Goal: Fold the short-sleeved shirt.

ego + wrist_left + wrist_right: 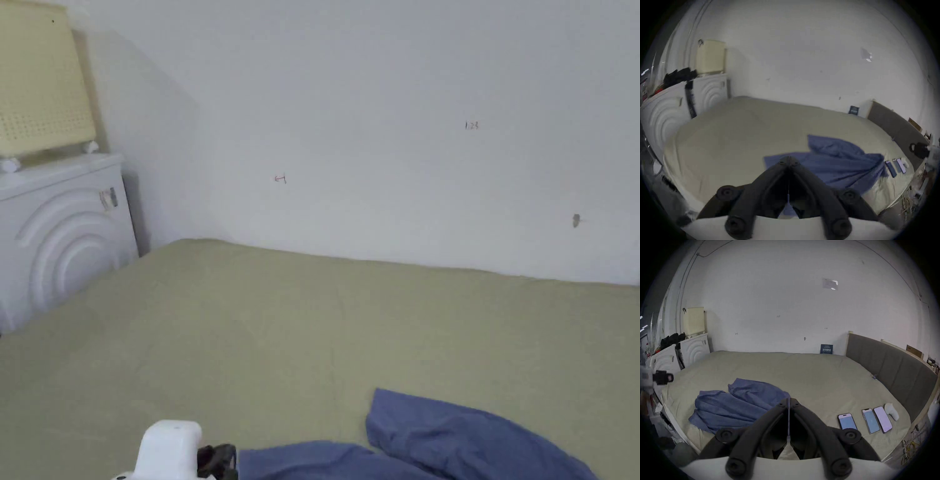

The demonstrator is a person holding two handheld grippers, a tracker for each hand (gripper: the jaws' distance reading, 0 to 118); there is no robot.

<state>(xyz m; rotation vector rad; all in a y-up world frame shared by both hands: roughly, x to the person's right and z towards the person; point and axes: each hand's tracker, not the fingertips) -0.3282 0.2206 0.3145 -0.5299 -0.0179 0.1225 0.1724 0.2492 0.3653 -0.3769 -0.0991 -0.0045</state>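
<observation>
Blue short-sleeved shirt (pixel 737 404) is seen crumpled near the front edge of the bed (pixel 802 369), unfolded. Cloth is judged light, soft and limp; it is best pinched at a hem corner or shoulder seam, not the bunched middle. Left gripper (pixel 789 158) and right gripper (pixel 789 400) are held above the bed, jaws closed together on nothing. Open sheet is left behind the shirt; three phones (pixel 870 419) are lying to its right, to be avoided.
</observation>
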